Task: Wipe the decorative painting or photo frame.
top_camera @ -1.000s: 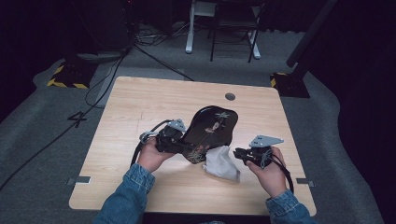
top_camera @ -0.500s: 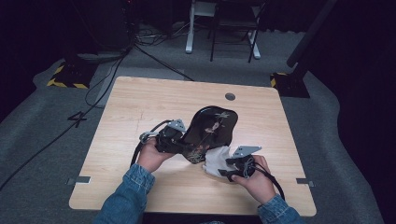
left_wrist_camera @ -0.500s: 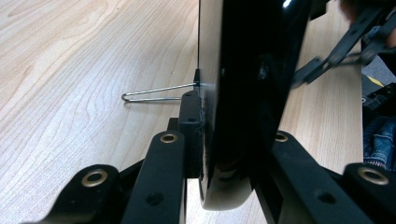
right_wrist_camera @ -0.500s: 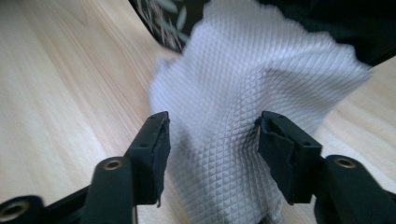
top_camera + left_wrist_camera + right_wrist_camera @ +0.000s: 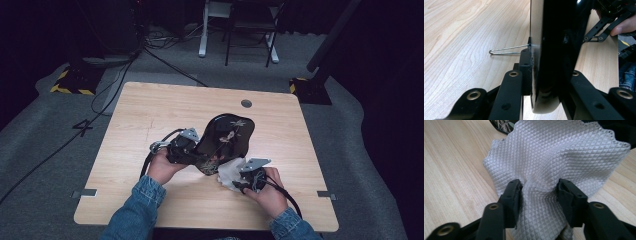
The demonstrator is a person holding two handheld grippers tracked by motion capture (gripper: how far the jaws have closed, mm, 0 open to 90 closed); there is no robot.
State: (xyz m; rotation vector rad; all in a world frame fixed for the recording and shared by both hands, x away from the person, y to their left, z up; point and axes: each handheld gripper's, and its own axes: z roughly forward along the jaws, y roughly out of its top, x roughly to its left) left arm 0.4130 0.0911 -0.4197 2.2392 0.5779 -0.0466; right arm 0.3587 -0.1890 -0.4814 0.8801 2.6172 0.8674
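With your left gripper [image 5: 192,146] clamped on the rim of the glossy, slippery, breakable black tray [image 5: 227,137] tilted up at frame centre, keep your right gripper [image 5: 539,191] pinching the soft white cloth [image 5: 559,157] by its bunched middle.

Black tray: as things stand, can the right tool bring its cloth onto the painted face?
Probably yes. The right tool grips the cloth right beside the black tray, which the left tool holds tilted up, and nothing lies between them.
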